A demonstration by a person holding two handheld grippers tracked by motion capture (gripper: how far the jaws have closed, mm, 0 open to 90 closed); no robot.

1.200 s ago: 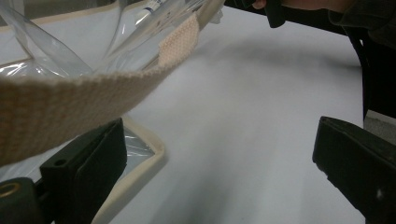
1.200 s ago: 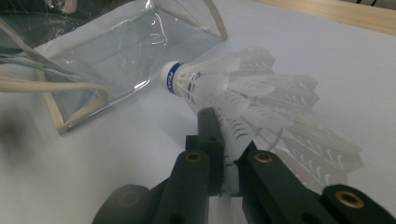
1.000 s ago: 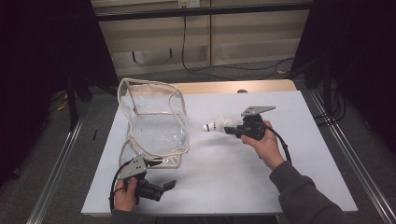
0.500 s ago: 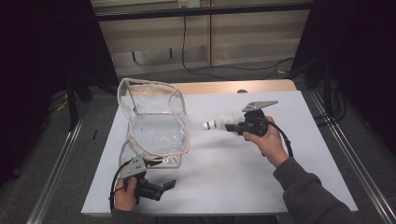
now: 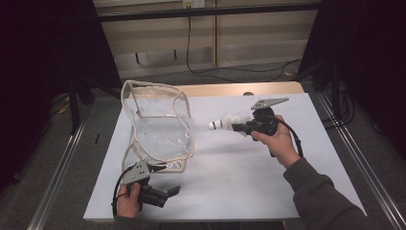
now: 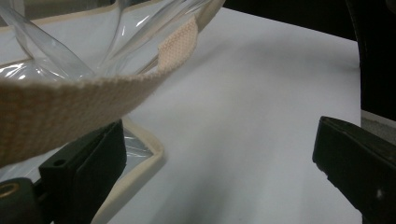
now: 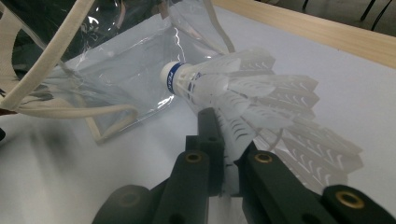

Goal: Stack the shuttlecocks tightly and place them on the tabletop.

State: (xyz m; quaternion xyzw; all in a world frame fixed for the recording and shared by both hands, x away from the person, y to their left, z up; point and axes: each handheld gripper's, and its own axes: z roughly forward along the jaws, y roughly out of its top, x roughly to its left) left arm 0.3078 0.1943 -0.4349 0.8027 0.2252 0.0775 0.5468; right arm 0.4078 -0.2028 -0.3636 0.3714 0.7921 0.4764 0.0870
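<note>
A white shuttlecock (image 5: 221, 124) with a blue-banded cork tip hangs above the table, tip pointing left toward the clear plastic bag (image 5: 160, 130). My right gripper (image 5: 236, 127) is shut on its feather skirt; in the right gripper view the jaws pinch the shuttlecock (image 7: 219, 84) just behind the cork, with my right gripper (image 7: 224, 137) below it. The bag has beige webbing trim and stands open at the table's left. My left gripper (image 5: 165, 181) rests by the bag's near corner, open. In the left gripper view the beige strap (image 6: 70, 100) crosses above the left jaw of my left gripper (image 6: 219, 154).
The white tabletop (image 5: 239, 187) stretches between the two hands. A wooden strip (image 5: 230, 89) runs along its far edge. Metal rails (image 5: 356, 163) flank both sides, and a cable (image 5: 201, 72) lies on the floor behind.
My right hand has lifted the shuttlecock a little and carried it slightly away from me. The left hand and the bag have stayed put.
</note>
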